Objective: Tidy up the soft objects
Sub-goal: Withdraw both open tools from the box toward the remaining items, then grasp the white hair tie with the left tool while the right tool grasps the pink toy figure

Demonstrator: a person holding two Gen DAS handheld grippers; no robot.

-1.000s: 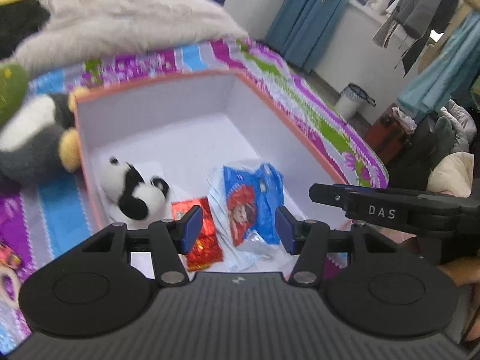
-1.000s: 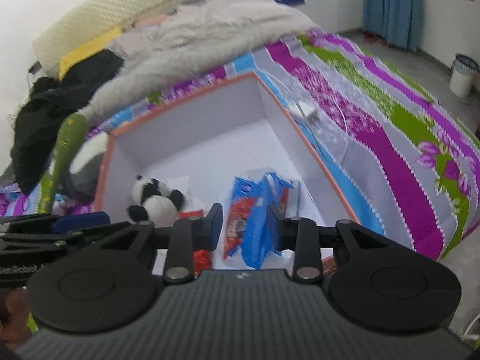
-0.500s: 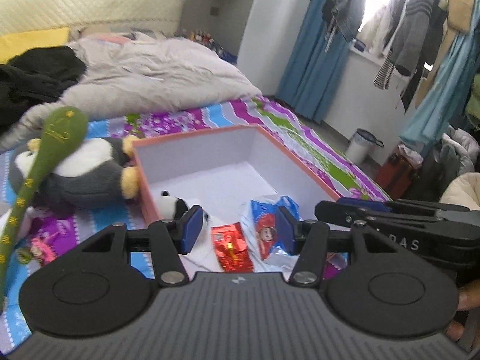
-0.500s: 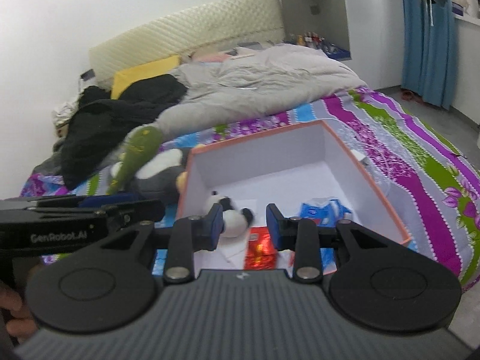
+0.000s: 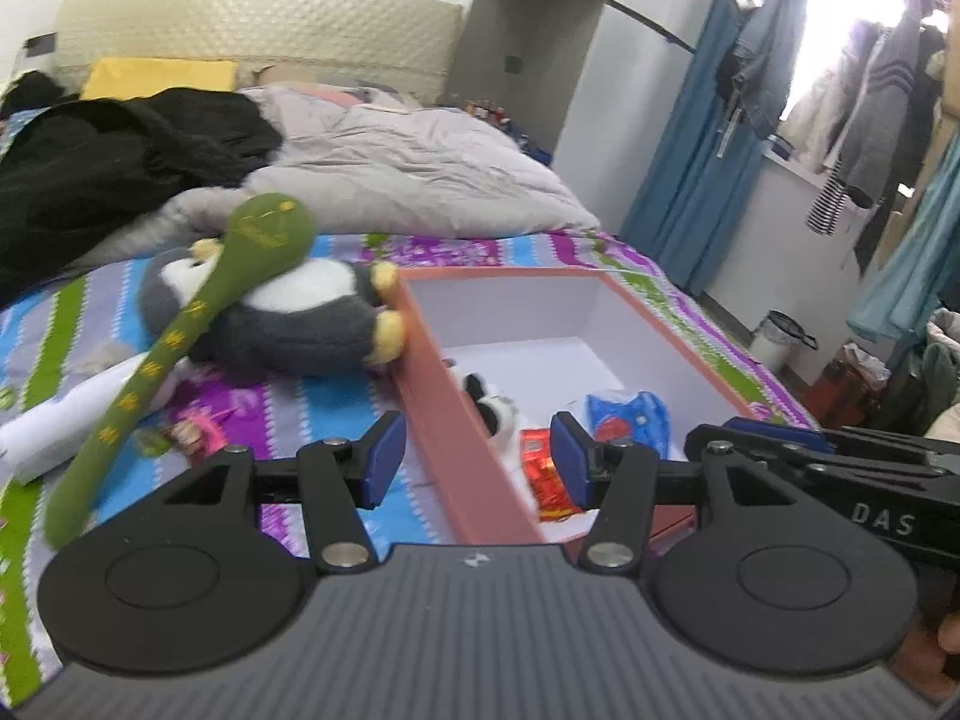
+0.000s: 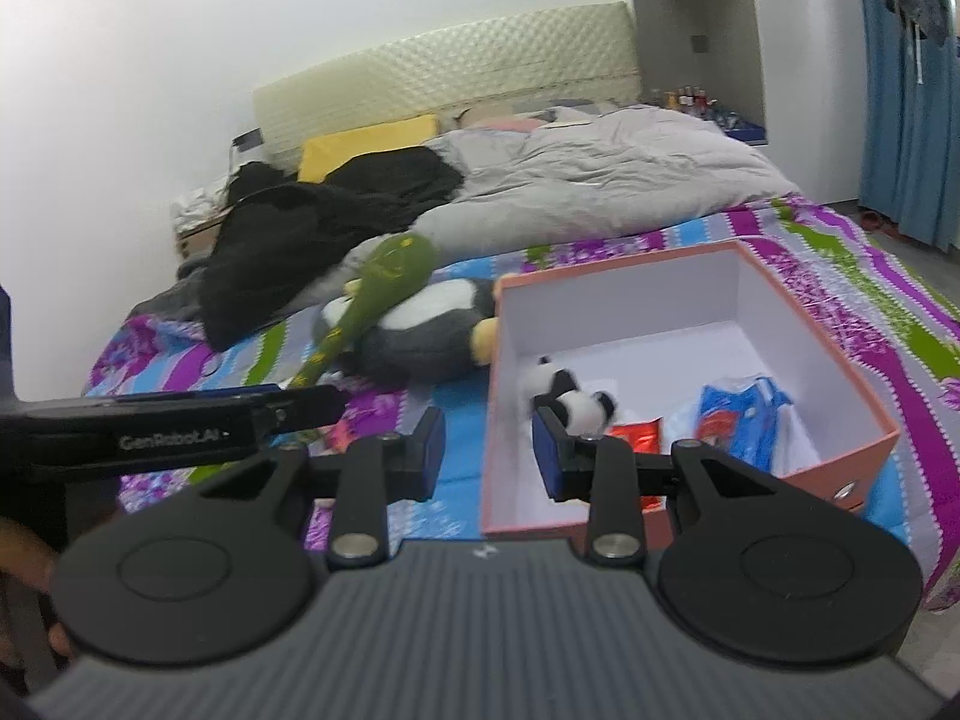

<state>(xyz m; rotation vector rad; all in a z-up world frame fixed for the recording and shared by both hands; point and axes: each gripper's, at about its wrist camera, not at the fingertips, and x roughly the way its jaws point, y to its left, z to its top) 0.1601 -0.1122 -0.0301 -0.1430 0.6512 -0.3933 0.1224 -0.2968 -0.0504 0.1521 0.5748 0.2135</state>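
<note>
An orange box with a white inside (image 5: 678, 354) (image 6: 828, 354) sits on the striped bedspread. In it lie a small panda plush (image 5: 495, 411) (image 6: 570, 399), a red packet (image 5: 540, 471) (image 6: 636, 435) and a blue packet (image 5: 630, 420) (image 6: 744, 414). Left of the box lies a grey and white penguin plush (image 5: 300, 318) (image 6: 426, 330) with a long green plush (image 5: 180, 330) (image 6: 384, 276) across it. My left gripper (image 5: 477, 459) is open and empty, over the box's near left wall. My right gripper (image 6: 487, 456) is open with a narrower gap, also empty, at the box's near left corner.
A grey duvet (image 5: 420, 168), black clothes (image 5: 120, 168) and a yellow pillow (image 5: 156, 78) cover the far bed. A white object (image 5: 54, 426) lies at the left edge. Blue curtains (image 5: 708, 150), hanging clothes and a waste bin (image 5: 780, 342) stand to the right.
Both grippers have drawn back and up from over the box and swung left. The penguin and green plush have come into full view. Neither jaw gap has changed.
</note>
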